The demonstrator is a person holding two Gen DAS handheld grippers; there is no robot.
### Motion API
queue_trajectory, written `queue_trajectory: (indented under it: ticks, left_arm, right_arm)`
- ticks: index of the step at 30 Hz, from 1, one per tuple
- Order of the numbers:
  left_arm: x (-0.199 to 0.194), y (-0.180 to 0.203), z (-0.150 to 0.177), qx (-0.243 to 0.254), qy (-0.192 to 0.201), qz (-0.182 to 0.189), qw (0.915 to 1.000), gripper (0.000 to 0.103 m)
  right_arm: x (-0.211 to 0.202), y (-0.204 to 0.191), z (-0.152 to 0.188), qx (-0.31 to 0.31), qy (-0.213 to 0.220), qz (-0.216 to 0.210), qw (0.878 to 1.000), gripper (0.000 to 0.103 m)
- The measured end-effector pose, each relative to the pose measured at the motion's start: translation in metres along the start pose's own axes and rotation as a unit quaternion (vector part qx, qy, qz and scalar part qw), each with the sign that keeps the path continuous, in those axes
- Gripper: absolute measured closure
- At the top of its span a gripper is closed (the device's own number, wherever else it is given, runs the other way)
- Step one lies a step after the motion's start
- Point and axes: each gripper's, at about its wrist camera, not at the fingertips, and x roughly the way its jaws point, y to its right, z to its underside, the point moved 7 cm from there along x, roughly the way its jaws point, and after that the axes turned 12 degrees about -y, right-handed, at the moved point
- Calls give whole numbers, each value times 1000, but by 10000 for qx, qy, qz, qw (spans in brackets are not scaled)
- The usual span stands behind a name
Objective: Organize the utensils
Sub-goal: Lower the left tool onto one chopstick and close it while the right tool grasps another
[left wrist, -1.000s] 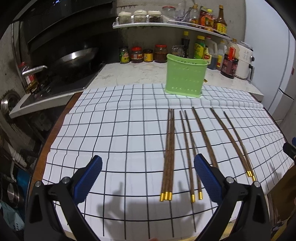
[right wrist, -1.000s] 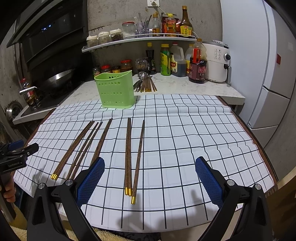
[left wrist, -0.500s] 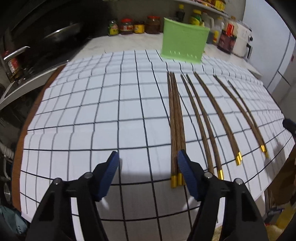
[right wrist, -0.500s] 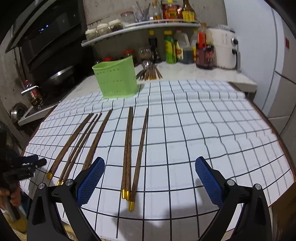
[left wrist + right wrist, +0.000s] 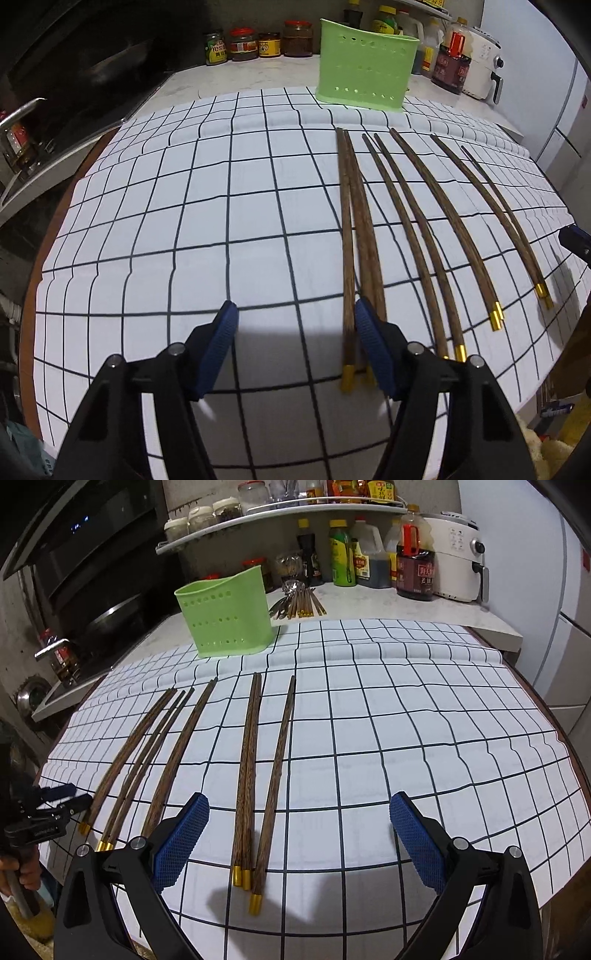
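Several brown chopsticks with gold ends (image 5: pixel 421 236) lie in a row on the checked cloth (image 5: pixel 184 221). A green slotted holder (image 5: pixel 365 70) stands at the cloth's far edge. My left gripper (image 5: pixel 297 347) hangs low over the near end of the leftmost bundle (image 5: pixel 349 240), open and half narrowed. One stick shows just inside its right pad, which hides the others. My right gripper (image 5: pixel 299 842) is wide open, and three chopsticks (image 5: pixel 247 768) lie on the cloth between its fingers, untouched. The holder (image 5: pixel 225 616) stands beyond them. My left gripper (image 5: pixel 55 805) shows at the left edge.
Spoons and more chopsticks (image 5: pixel 299 602) lie on the counter behind the holder. Jars (image 5: pixel 258 44), sauce bottles (image 5: pixel 413 568) and a white appliance (image 5: pixel 458 557) line the back. A stove with a wok (image 5: pixel 92 74) is at the left. The table's near edge (image 5: pixel 561 904) is close.
Both grippers have sunk toward the cloth. The left jaws have narrowed from wide and shifted right onto the leftmost bundle's near ends. The right jaws stay wide.
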Motion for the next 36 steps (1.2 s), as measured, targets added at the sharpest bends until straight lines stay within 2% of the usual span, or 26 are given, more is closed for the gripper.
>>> queue_trajectory:
  ticks: [2,5,7,8,10,12,17,22,25,30,33,36]
  left_arm:
    - [2,-3,-2,11,15,-181,9998,38]
    - [2,-4,-4,67,113,-187,9997,40]
    - [1,-3,-4,154,184,-155,9996,46]
    - [1,-3,-3,177,210,-132,9995,47]
    - [0,-1,-1,225,259,-106,9994,53]
    - [-1,0,1,266,317,-114,9991,53]
    - [-3,2,6,277,407,-81,9988,53]
    - [-4,4,9,283,434,-69,9986,53]
    - [-3,4,9,299,454,-61,9985,53]
    - [-3,5,7,376,542,-33,9978,53]
    - [-7,6,15,560,650,45,9963,53]
    - [-11,11,27,769,725,119,9943,54]
  right_arm:
    - [1,0,0,-46,68,16,10000,7]
    - [-1,2,1,-51,145,114,9998,11]
    - [-1,5,3,-80,153,175,9997,13]
    - [-2,7,5,-66,163,184,9997,29]
    - [-1,10,10,9,114,133,9998,50]
    - [4,9,14,-6,-9,11,10000,52]
    - [13,-10,20,-199,-139,-275,9993,67]
    - [25,-16,19,-293,-233,-99,9993,80]
    - [33,-18,21,-299,-304,-184,9989,80]
    - [31,-18,24,-584,-241,280,9976,82]
    - [25,-10,32,-590,-213,399,9972,82]
    - [20,-2,41,-571,-144,322,9977,82]
